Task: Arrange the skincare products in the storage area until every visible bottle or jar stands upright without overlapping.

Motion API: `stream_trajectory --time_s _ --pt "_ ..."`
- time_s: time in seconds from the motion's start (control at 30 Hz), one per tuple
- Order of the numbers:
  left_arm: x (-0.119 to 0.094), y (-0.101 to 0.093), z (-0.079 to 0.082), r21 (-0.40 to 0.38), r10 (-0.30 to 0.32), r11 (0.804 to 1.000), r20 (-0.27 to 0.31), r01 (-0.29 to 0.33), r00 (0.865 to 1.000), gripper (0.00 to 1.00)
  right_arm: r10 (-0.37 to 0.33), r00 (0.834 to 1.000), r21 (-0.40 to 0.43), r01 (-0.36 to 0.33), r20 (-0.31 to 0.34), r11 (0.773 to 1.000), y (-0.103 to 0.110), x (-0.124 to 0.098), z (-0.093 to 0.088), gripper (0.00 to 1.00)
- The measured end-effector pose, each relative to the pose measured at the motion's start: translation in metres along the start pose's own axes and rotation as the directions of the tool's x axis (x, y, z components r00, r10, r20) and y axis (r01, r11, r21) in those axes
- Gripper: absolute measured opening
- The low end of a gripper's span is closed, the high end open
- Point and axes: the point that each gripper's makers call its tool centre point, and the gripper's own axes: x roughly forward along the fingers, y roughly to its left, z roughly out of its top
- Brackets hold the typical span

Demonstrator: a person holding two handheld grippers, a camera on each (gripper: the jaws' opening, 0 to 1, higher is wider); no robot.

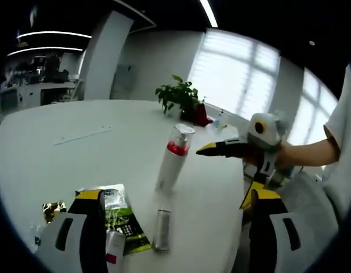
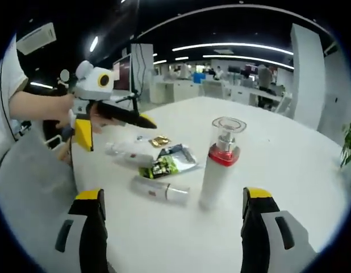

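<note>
Two grippers faced each other over a white table (image 1: 62, 165), and both stood wide apart at the jaws with nothing held between them. In the left gripper view, the left gripper (image 1: 181, 227) showed its yellow-tipped fingers (image 1: 91, 196) rising from the bottom, and ahead of the gap between them stood a tall white pump bottle (image 1: 172, 162) with a red collar and a clear cap, upright on the table. Closer in, nearly between the fingers, a small silvery tube (image 1: 162, 230) lay flat on its side, just beside a green-and-black sachet (image 1: 121, 219) that rested against the left-hand finger. A white tube with a red band (image 1: 114, 250) lay right at that finger, partly hidden by it, and a crumpled gold wrapper (image 1: 52, 209) sat just outside it. Beyond the bottle, the right gripper (image 1: 221, 149) pointed in from the right, held by a person's hand (image 1: 286, 156), its tips near the bottle's cap but apart from it. A potted plant (image 1: 181, 99) stood far beyond the fingers at the table's far edge. In the right gripper view, the right gripper (image 2: 172, 227) had the same pump bottle (image 2: 220, 165) upright just ahead of its right-hand finger (image 2: 255, 207), while the tube with the red band (image 2: 161, 190) lay flat ahead of the gap, and the sachet (image 2: 170, 162) lay just past it. The left gripper (image 2: 110, 122) hung above the far clutter.
</note>
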Motion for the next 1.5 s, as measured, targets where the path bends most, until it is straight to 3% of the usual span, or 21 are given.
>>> stream_trajectory --time_s 0.23,0.37,0.57,0.73,0.9,1.07,1.2,1.27,1.37,1.5 --pt "-0.038 -0.007 -0.019 -0.001 0.060 0.998 -0.009 -0.060 0.998 0.99 -0.016 1.000 -0.054 0.015 -0.015 0.998 0.025 -0.014 0.005 0.99" --pt "-0.061 -0.012 -0.032 0.005 0.090 0.996 -0.018 -0.090 0.996 0.99 -0.017 1.000 -0.033 0.018 0.010 0.999 0.034 -0.025 0.007 0.99" --pt "-0.089 -0.021 -0.043 -0.035 0.131 0.991 0.006 -0.130 0.991 0.99 -0.040 0.999 -0.028 0.041 0.023 0.999 0.035 -0.035 0.015 0.99" --pt "-0.107 -0.023 -0.048 -0.043 0.171 0.984 0.013 -0.171 0.985 0.99 -0.061 0.998 -0.010 0.061 0.016 0.998 0.039 -0.047 0.011 0.99" --pt "-0.118 -0.029 -0.051 -0.069 0.197 0.978 0.021 -0.196 0.980 0.99 -0.086 0.996 0.010 0.085 0.035 0.996 0.043 -0.061 0.017 0.99" --pt "-0.124 -0.037 -0.056 -0.091 0.218 0.972 0.022 -0.215 0.976 0.97 -0.095 0.993 0.025 0.093 0.066 0.995 0.044 -0.064 0.023 0.99" --pt "-0.126 -0.035 -0.057 -0.064 0.229 0.972 0.013 -0.227 0.973 0.96 -0.101 0.991 0.031 0.099 0.082 0.995 0.047 -0.060 0.024 0.99" --pt "-0.124 -0.035 -0.059 -0.065 0.227 0.972 0.007 -0.226 0.974 0.96 -0.087 0.995 0.008 0.087 0.038 0.996 0.050 -0.058 0.015 0.99" --pt "-0.124 -0.035 -0.060 -0.062 0.226 0.972 0.005 -0.225 0.974 0.96 -0.067 0.996 -0.002 0.067 0.058 0.998 0.055 -0.055 0.020 0.99" --pt "-0.124 -0.035 -0.064 -0.061 0.228 0.971 -0.026 -0.229 0.973 0.95 -0.072 0.997 -0.028 0.072 0.011 0.997 0.057 -0.052 0.011 0.99"
